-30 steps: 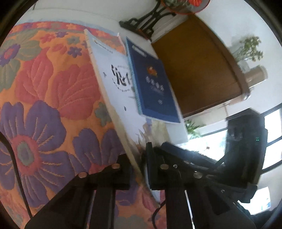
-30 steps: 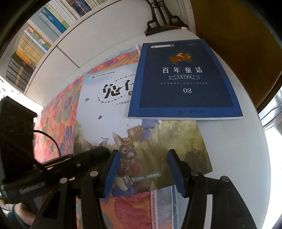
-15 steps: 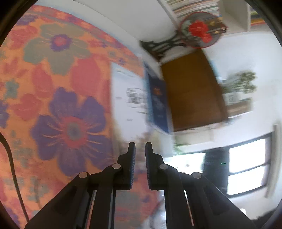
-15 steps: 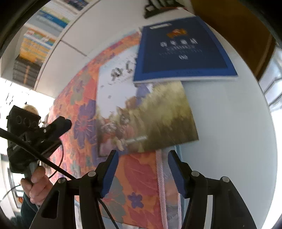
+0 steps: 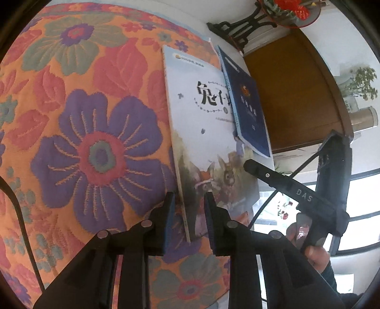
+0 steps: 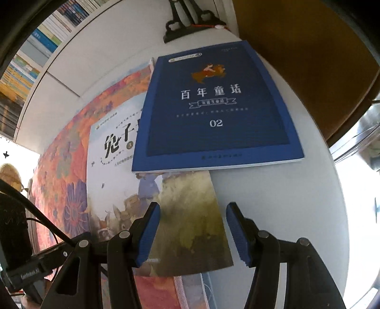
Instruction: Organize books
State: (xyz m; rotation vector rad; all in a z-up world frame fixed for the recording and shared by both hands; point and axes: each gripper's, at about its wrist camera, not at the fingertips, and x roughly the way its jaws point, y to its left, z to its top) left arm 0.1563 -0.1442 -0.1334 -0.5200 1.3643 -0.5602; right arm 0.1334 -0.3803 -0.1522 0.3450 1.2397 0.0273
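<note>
— Where are the books?

— Two lie flat. The rabbit picture book (image 6: pixel 133 190) rests partly on the flowered cloth (image 5: pixel 95 142) and partly on the white table (image 6: pixel 273 202). The blue book (image 6: pixel 213 109) lies on top of it, covering its upper right corner and reaching onto the bare table.

— And the left tool (image 5: pixel 188 214)?

— Its jaws are opening, and the picture book's near left edge stands between them (I see a gap on either side, so the pads do not press on it).

— The right tool (image 6: pixel 192 228)?

— Released, jaws apart, hovering over the picture book's lower right corner; its fingers (image 6: pixel 148 233) grip nothing. The left wrist view shows it at the right, with the person's hand (image 5: pixel 311 247) round its handle.

— Anything behind?

— A black stand (image 6: pixel 190 21) at the table's far edge, by a brown wooden panel (image 6: pixel 296 59).
</note>
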